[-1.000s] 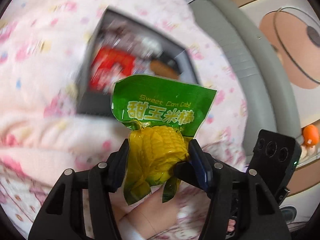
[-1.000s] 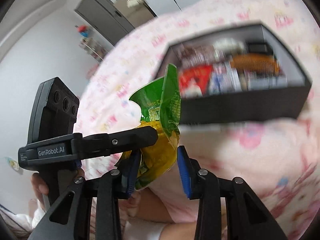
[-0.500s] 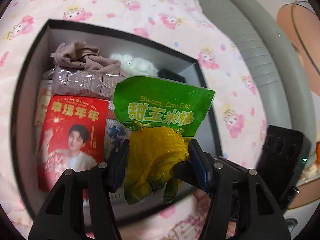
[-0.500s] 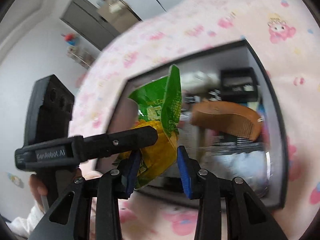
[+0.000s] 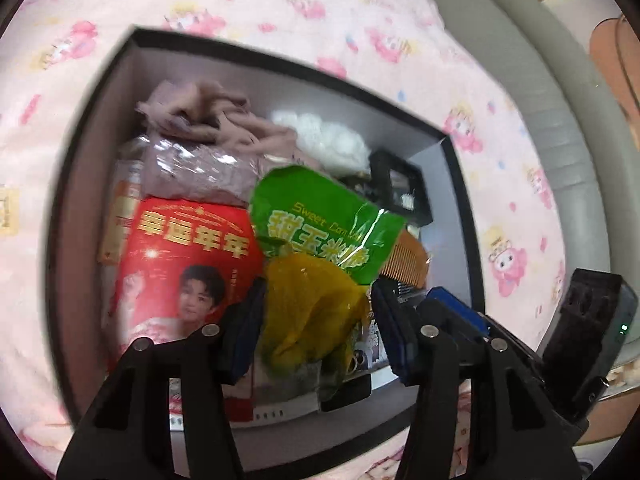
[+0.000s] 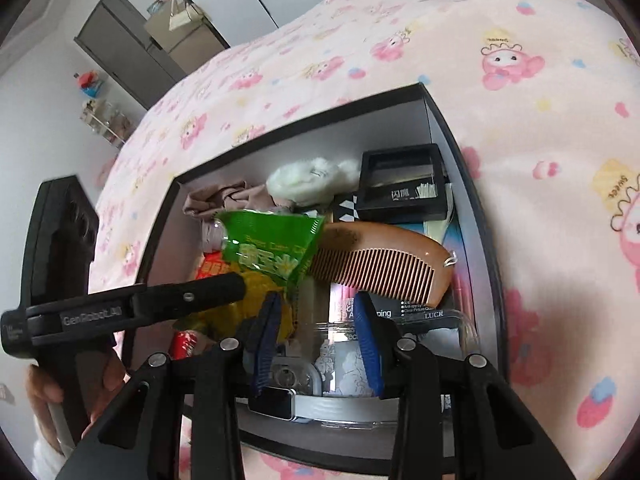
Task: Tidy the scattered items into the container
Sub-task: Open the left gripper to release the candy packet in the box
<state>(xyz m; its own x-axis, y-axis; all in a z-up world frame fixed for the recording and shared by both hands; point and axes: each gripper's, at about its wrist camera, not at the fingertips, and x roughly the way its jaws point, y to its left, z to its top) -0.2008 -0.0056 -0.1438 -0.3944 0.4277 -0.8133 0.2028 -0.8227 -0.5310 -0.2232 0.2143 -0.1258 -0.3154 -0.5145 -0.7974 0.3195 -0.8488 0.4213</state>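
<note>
The step in hand is the drop-off: one item is being brought into the black box [image 5: 90,200], which sits on the pink patterned bed cover [image 5: 280,8] and is already crowded.

At 9 o'clock of the carried item lies a red snack packet [image 5: 184,248], flat in the box, with crumpled mauve cloth [image 5: 200,112] beyond it at 11 o'clock.

The left gripper [image 5: 316,312] points steeply down into the box and pinches the green sweet corn packet [image 5: 320,220] by its yellow cob. Its jaws have just been closing with the packet between them, and the pads look pressed on both sides of the cob. The packet hangs over the middle of the box, its green top tilted toward 1 o'clock, and I cannot tell whether it touches the things below.

At 3 o'clock of the packet, a wooden comb [image 5: 404,264] rests on other items.

The right gripper [image 6: 316,320] is just beside the left one. Its jaws stand spread, with nothing pinched; the packet's edge lies by its left pad.

As I judge it, the next move calls for lowering the packet between the red packet and the comb, then spreading the left jaws and lifting clear without snagging the foil.
</note>
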